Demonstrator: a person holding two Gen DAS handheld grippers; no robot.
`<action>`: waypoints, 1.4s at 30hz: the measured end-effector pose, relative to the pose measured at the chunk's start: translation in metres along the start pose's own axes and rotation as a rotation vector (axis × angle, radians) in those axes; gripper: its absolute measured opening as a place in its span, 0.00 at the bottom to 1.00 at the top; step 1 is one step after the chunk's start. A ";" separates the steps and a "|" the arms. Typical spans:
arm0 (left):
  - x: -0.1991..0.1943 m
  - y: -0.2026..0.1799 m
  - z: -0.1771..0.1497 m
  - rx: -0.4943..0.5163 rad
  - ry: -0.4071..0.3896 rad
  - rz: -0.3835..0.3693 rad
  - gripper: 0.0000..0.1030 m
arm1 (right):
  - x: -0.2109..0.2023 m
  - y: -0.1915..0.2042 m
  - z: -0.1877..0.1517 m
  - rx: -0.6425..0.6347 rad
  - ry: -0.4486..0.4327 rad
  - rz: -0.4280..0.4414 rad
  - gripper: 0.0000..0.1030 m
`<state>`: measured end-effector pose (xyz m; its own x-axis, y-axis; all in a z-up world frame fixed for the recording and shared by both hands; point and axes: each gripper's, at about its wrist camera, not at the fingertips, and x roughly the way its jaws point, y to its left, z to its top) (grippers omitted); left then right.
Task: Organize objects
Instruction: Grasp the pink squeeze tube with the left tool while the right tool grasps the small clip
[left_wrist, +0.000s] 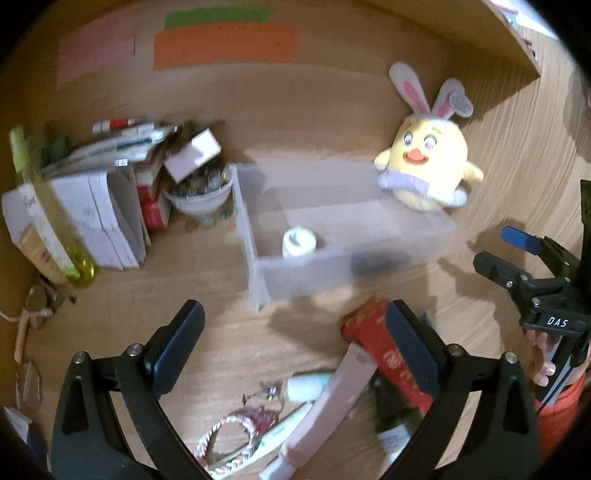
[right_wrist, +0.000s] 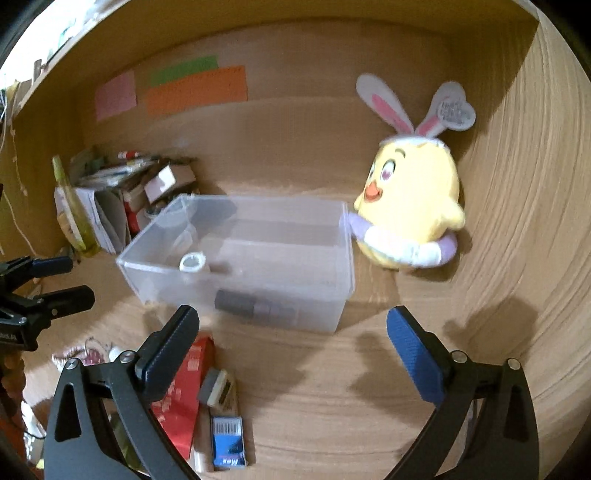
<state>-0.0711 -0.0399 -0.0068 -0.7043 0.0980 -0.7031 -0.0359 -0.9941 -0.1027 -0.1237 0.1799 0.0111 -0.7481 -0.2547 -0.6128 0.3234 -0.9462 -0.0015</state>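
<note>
1. Left wrist view: your left gripper (left_wrist: 295, 347) is spread wide and empty over the clutter near the red flat packet (left_wrist: 373, 343) on the wooden counter (left_wrist: 229, 332).
2. Your right gripper (right_wrist: 295, 350) is also wide and empty; bring it squarely over one loose item.
3. Carry it over the clear plastic bin (right_wrist: 332, 266) wall before releasing.

I see clear plastic box (right_wrist: 258, 236) open on desk, small white jar (right_wrist: 192, 262) and dark grey cylinder (right_wrist: 255, 308) inside; red packet (right_wrist: 184, 391) lying flat near its front.
</note>
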 end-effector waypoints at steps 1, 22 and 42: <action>0.002 0.002 -0.005 -0.004 0.014 0.007 0.97 | 0.002 0.001 -0.005 -0.002 0.011 0.002 0.99; 0.028 -0.017 -0.075 0.110 0.160 0.013 0.97 | 0.043 0.013 -0.051 0.077 0.208 0.127 0.70; -0.006 0.014 -0.099 0.051 0.183 0.005 0.62 | 0.050 0.029 -0.048 0.065 0.219 0.145 0.40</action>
<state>0.0028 -0.0502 -0.0735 -0.5638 0.0952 -0.8204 -0.0721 -0.9952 -0.0660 -0.1239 0.1493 -0.0577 -0.5510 -0.3461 -0.7593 0.3753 -0.9155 0.1449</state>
